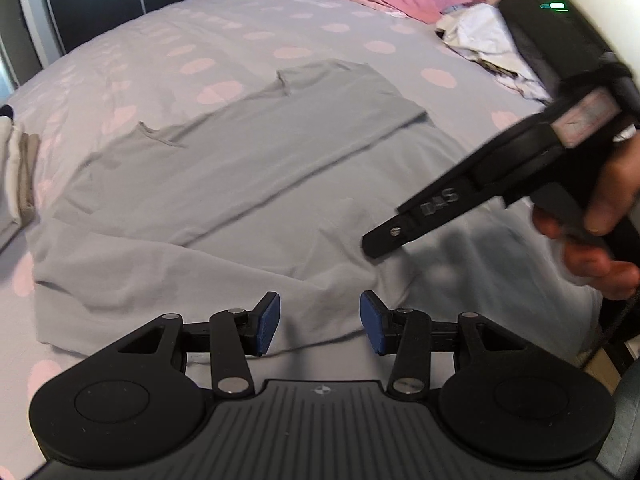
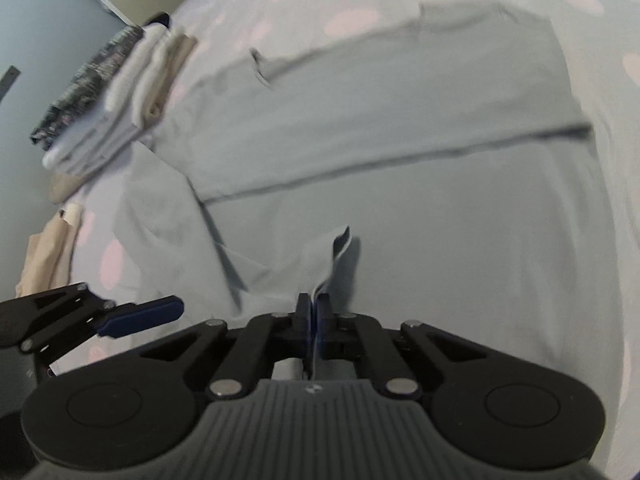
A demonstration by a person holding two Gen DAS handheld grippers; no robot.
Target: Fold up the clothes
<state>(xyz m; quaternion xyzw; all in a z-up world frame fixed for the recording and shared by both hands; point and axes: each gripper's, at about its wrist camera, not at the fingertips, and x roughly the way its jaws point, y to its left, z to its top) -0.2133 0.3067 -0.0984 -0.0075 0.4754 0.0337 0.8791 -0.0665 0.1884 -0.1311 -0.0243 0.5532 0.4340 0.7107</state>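
Your right gripper is pinching a thin edge of the grey T-shirt lying mid-frame on the dotted bedsheet; your left gripper is hanging open, empty. With so little cloth caught, it could slip out, and lifting one-sided could undo the fold.

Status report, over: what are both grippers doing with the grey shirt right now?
Left gripper open, above the near hem. Right gripper shut on a pinch of the grey shirt. Shirt partly folded on the bed. Folded stack alongside, clear.
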